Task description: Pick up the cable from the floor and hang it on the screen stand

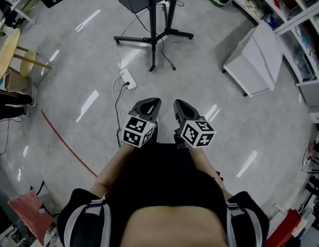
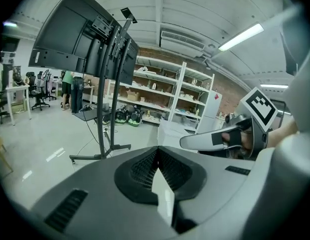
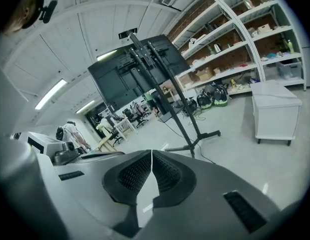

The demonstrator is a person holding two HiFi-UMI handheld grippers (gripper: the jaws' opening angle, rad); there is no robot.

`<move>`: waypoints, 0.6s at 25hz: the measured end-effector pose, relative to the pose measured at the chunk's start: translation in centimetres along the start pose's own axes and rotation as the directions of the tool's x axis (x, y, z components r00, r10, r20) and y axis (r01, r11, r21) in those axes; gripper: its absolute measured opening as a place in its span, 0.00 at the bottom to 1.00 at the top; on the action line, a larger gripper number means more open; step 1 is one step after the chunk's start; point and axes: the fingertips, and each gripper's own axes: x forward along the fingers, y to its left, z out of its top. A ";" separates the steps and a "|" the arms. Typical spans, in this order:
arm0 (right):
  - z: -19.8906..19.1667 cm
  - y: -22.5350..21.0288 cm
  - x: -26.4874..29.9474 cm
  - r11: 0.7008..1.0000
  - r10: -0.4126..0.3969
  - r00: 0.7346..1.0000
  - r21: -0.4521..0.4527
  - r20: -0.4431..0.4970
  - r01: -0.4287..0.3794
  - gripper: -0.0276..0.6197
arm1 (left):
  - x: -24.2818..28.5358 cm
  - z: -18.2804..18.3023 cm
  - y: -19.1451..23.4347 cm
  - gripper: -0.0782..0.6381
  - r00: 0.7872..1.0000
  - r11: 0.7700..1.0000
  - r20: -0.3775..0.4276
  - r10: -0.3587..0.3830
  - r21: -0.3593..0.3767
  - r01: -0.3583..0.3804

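The cable (image 1: 127, 80), with its white power strip, lies on the floor (image 1: 71, 117) close to the feet of the screen stand (image 1: 153, 36), and nothing is touching it. The left gripper (image 1: 147, 106) hangs just right of the cable, clenched on nothing. Beside it, the right gripper (image 1: 183, 107) is also clenched and empty. The 2 grippers are near each other but apart. A white cabinet (image 1: 257, 60) stands at the far right.

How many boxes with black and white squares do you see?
2. The left marker cube sits on the left gripper, the right marker cube on the right gripper, both in front of the person. None seems hidden.
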 end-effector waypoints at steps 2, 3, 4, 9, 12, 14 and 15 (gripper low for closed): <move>0.6 0.1 1.5 1.000 -0.006 1.000 -0.006 0.001 0.006 0.08 | 0.7 0.8 1.5 0.12 1.000 1.000 0.001 -0.008 0.008 0.008; 1.0 0.0 2.2 1.000 -0.014 1.000 -0.007 0.005 0.014 0.08 | 1.1 1.1 2.1 0.12 1.000 1.000 0.000 -0.013 0.012 0.013; 1.4 0.0 2.8 1.000 -0.025 1.000 -0.007 0.012 0.025 0.08 | 1.4 1.3 2.7 0.12 1.000 1.000 -0.001 -0.019 0.017 0.019; 2.9 -0.6 5.3 0.997 -0.075 0.996 0.030 0.040 0.074 0.08 | 2.4 1.9 5.2 0.12 0.999 0.998 -0.019 -0.045 0.042 0.046; 2.9 -0.9 6.1 0.995 -0.085 0.996 0.047 0.038 0.083 0.08 | 2.7 2.1 6.1 0.12 0.999 0.998 -0.020 -0.049 0.042 0.050; 2.7 -0.8 6.7 0.995 -0.086 0.996 0.055 0.034 0.084 0.08 | 2.6 2.1 6.8 0.12 0.999 0.998 -0.013 -0.045 0.037 0.046; 2.7 -0.6 7.0 0.995 -0.083 0.996 0.058 0.033 0.081 0.08 | 2.6 2.0 7.1 0.12 0.999 0.999 -0.009 -0.043 0.033 0.043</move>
